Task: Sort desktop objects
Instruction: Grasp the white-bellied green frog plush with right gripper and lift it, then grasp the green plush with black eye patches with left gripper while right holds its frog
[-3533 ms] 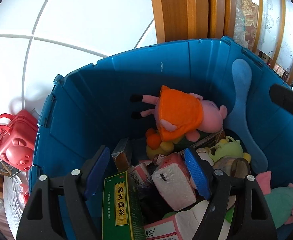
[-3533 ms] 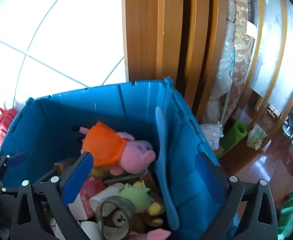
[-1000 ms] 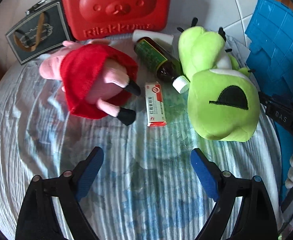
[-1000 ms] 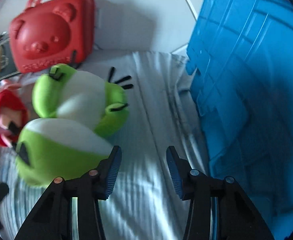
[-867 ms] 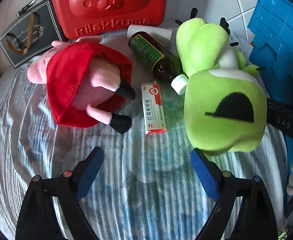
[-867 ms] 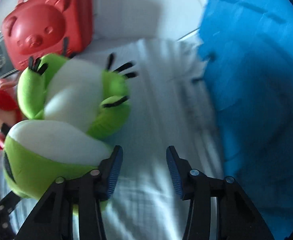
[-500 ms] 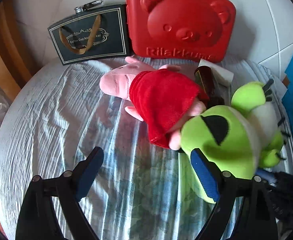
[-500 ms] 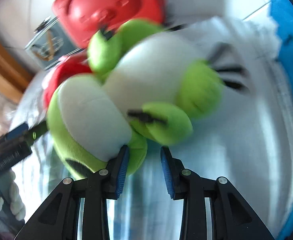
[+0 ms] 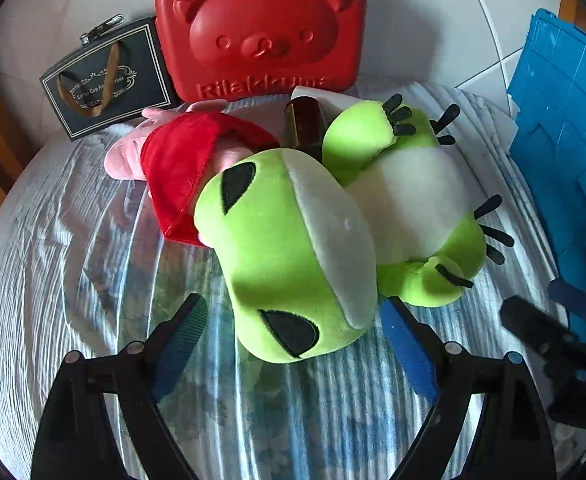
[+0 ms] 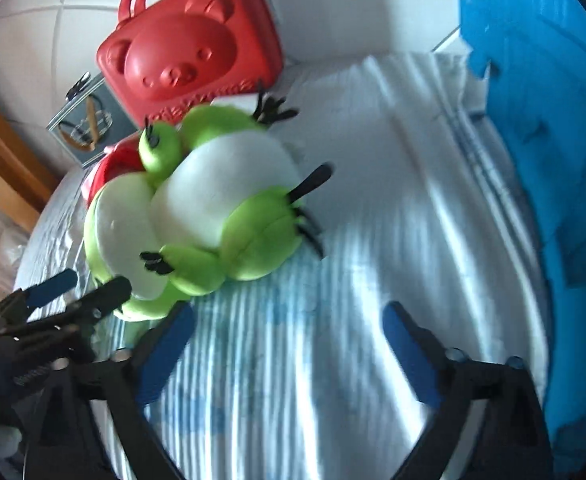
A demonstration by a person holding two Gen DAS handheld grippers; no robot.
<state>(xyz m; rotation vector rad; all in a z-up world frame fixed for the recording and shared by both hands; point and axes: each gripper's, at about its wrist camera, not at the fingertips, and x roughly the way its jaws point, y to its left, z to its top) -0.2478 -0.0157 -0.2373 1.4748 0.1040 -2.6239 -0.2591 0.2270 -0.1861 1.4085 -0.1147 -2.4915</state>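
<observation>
A green frog plush point(image 9: 301, 240) lies on its back on the round cloth-covered table point(image 9: 73, 264); it also shows in the right wrist view point(image 10: 197, 216). My left gripper point(image 9: 293, 328) is open, its blue pads on either side of the frog's head, not squeezing it. My right gripper point(image 10: 289, 340) is open and empty over the bare cloth, to the right of the frog. Behind the frog lie a pink pig plush in a red dress point(image 9: 173, 160) and a brown bottle point(image 9: 305, 124), both partly hidden.
A red bear-shaped case point(image 9: 261, 28) and a dark gift bag point(image 9: 105, 80) stand at the table's back against the white tiled wall. A blue plastic crate point(image 10: 541, 128) stands at the table's right edge. The right gripper shows at the left view's right edge point(image 9: 553, 340).
My right gripper has opened wide and let go of the frog, which now lies on the table. My left gripper has moved in around the frog's head.
</observation>
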